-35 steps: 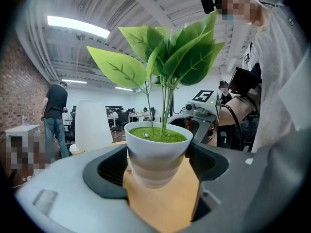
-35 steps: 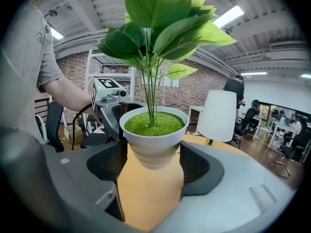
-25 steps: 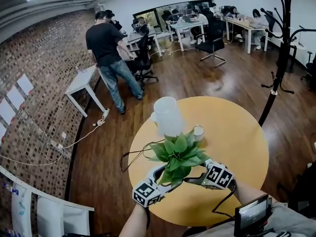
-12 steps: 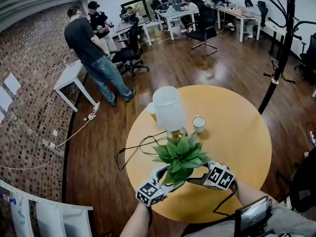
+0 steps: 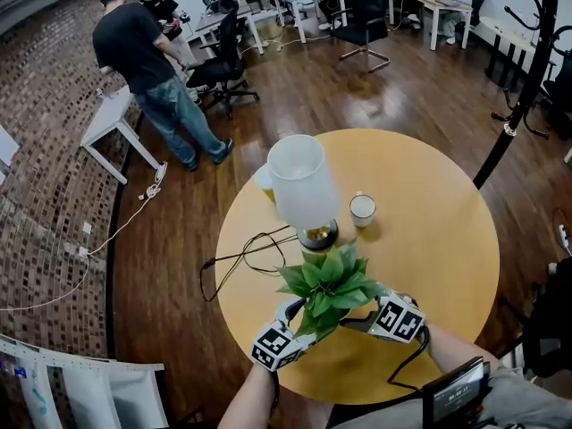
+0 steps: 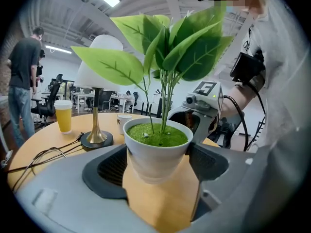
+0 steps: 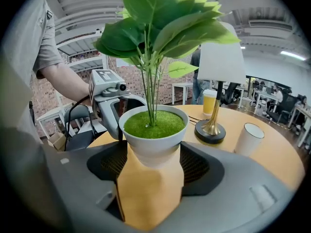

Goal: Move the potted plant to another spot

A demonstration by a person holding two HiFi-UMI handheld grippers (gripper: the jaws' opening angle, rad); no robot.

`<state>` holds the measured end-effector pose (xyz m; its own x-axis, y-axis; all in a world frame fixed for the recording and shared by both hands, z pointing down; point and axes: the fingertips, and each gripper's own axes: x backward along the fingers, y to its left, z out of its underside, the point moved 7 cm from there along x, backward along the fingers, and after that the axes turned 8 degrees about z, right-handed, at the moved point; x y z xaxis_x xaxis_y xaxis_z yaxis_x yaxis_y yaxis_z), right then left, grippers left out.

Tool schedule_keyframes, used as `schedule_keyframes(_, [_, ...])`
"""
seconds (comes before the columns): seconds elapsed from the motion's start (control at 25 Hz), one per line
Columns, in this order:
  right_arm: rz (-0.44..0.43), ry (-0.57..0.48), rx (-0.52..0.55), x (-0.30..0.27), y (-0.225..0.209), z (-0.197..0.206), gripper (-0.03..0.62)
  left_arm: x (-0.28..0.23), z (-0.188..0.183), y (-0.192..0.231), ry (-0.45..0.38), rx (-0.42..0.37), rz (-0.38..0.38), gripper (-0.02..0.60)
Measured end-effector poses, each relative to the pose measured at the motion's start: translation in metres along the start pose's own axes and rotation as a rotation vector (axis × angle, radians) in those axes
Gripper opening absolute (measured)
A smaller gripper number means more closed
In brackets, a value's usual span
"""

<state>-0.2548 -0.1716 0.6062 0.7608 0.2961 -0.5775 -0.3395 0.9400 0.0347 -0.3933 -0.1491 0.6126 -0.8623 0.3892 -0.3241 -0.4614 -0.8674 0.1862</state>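
While both forearms reach forward from the bottom edge of the head view, the person holds the left gripper (image 5: pixel 295 318) and the right gripper (image 5: pixel 354 322) close together over the near part of the round wooden table (image 5: pixel 429 239). The two grippers point toward each other at an angle, and each one tilts somewhat downward. Their marker cubes face up, and the tips meet under the leaves. The left forearm (image 5: pixel 246 400) is bare, and the right forearm (image 5: pixel 454 347) comes in from the lower right.

The potted plant (image 5: pixel 329 282) stands upright between the two grippers, so that they take it from opposite sides. In the left gripper view the white pot (image 6: pixel 156 152) sits between the two dark pads (image 6: pixel 111 166). The jaws stand wide apart, and each pad lies against one side of the pot. The right gripper view shows the same grip: its jaws are also spread wide, and its pads (image 7: pixel 198 166) close on the pot's narrower lower part. Each gripper view also shows the other gripper just behind the pot. Below the pot's base only the table top shows, and it cannot be told whether the base touches the wood.

The plant is on the person's side of the table. Just beyond it stands a table lamp (image 5: pixel 302 186) with a white shade and a brass foot. A white paper cup (image 5: pixel 362 209) is near the lamp's foot, and a cup of orange drink (image 6: pixel 63 116) stands behind the lamp. The lamp's black cable (image 5: pixel 241 259) runs off the table's left edge.
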Motion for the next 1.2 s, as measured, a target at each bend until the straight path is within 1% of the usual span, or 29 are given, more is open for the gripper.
schedule_keyframes(0.08, [0.0, 0.008, -0.002, -0.008, -0.004, 0.005, 0.348, -0.004, 0.007, 0.006, 0.011, 0.011, 0.003, 0.399])
schedule_keyframes(0.24, [0.003, 0.024, -0.004, -0.022, -0.014, 0.02, 0.348, -0.016, 0.022, 0.02, 0.028, 0.006, 0.005, 0.399])
schedule_keyframes(0.56, [0.01, 0.049, -0.037, -0.036, -0.018, 0.04, 0.348, -0.03, 0.041, 0.029, 0.064, -0.003, 0.014, 0.4])
schedule_keyframes(0.8, [0.011, 0.025, -0.036, -0.041, -0.023, 0.041, 0.347, -0.031, 0.043, 0.034, 0.041, -0.001, 0.005, 0.4])
schedule_keyframes(1.0, [0.003, 0.029, -0.023, -0.042, -0.022, 0.042, 0.348, -0.03, 0.046, 0.034, 0.049, 0.01, 0.005, 0.4])
schedule_keyframes(1.2, [0.014, 0.04, 0.007, -0.042, -0.02, 0.04, 0.348, -0.03, 0.047, 0.032, 0.066, 0.012, -0.002, 0.4])
